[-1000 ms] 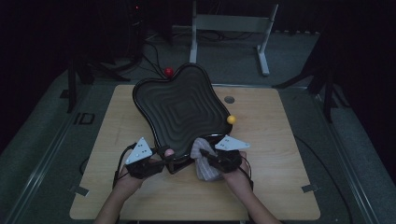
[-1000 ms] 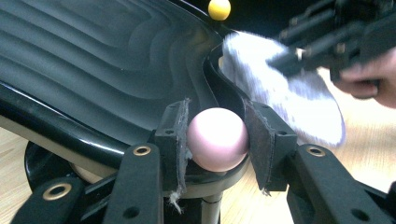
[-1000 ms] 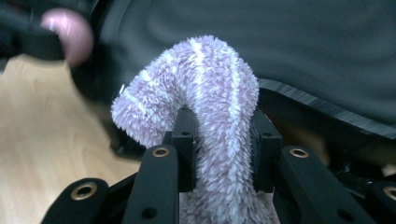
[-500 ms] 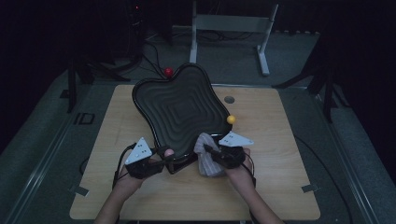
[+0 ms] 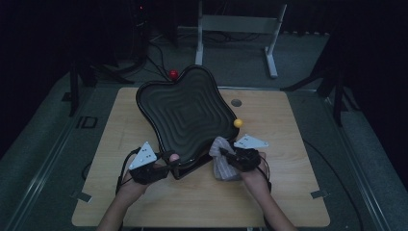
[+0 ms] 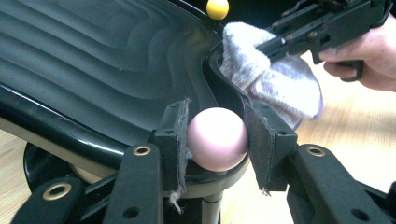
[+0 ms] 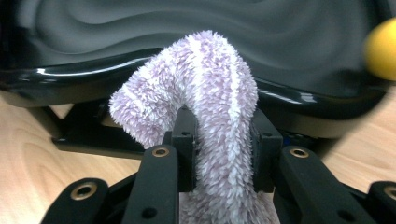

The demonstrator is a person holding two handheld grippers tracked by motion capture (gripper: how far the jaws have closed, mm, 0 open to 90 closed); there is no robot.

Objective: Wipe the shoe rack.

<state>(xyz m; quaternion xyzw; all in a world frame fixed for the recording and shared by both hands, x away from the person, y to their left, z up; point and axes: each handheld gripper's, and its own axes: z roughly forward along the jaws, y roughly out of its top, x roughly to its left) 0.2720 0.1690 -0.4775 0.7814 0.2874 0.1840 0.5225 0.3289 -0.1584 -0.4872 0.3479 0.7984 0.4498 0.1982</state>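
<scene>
Two grippers are seen at the near edge of a black wavy tray [image 5: 185, 113], which stands on a low stand on the wooden table [image 5: 284, 192]. The left gripper [image 6: 217, 140] is clamped on a pale pink ball [image 6: 217, 138] at the tray's near rim, its pads pressed to either side of it. The right gripper [image 7: 224, 140] is closed on a fluffy lilac cloth [image 7: 205, 79], whose free end is curled over toward the tray's glossy rim. In the high view the cloth [image 5: 222, 161] is seen touching or just beside the tray's near right corner. A yellow ball [image 5: 237, 122] rests at the right rim; a red ball [image 5: 173, 74] is seen beyond the far edge.

Step judged: the tray is being steadied by its pink knob while the cloth is brought up for wiping. Whether the cloth yet presses on the surface cannot be told.

Next move, as judged: the cloth should be carried over the rim and drawn along the ridges, with the left grip kept firm so the tray is not tipped.
</scene>
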